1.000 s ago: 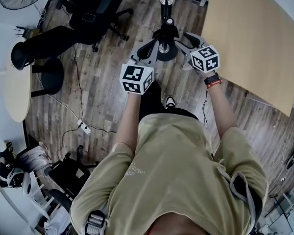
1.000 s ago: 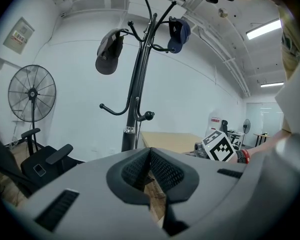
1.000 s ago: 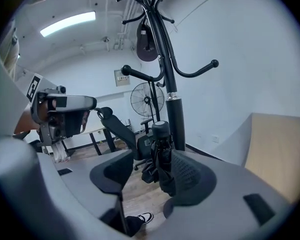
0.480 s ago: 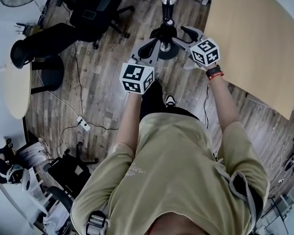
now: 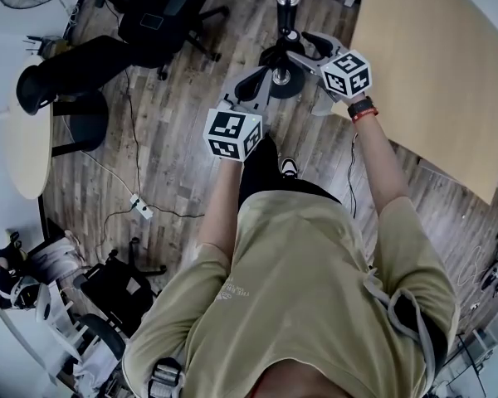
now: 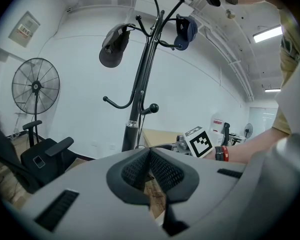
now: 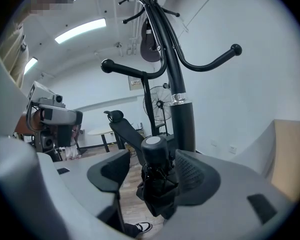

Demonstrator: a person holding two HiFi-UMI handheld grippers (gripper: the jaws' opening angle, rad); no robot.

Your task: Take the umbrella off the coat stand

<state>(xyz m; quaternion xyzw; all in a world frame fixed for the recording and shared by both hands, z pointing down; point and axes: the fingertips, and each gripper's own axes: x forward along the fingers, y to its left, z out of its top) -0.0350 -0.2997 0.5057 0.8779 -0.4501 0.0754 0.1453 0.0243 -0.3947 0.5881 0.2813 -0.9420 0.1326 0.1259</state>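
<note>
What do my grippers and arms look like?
Left gripper and right gripper: grey, black ribbed pads, black-and-white marker cubes. Short olive sleeves; black watch, red band on right wrist. Right jaws have just been opening, umbrella between them.

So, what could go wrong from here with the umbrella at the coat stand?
1. The right gripper has just been opening its jaws. The umbrella sits between them, nearer one pad, not gripped. Closing off-centre might push it aside.
2. The coat stand's pole is close behind it, so a jaw could strike it.
3. How the umbrella hangs is not visible, so pulling may snag.
</note>
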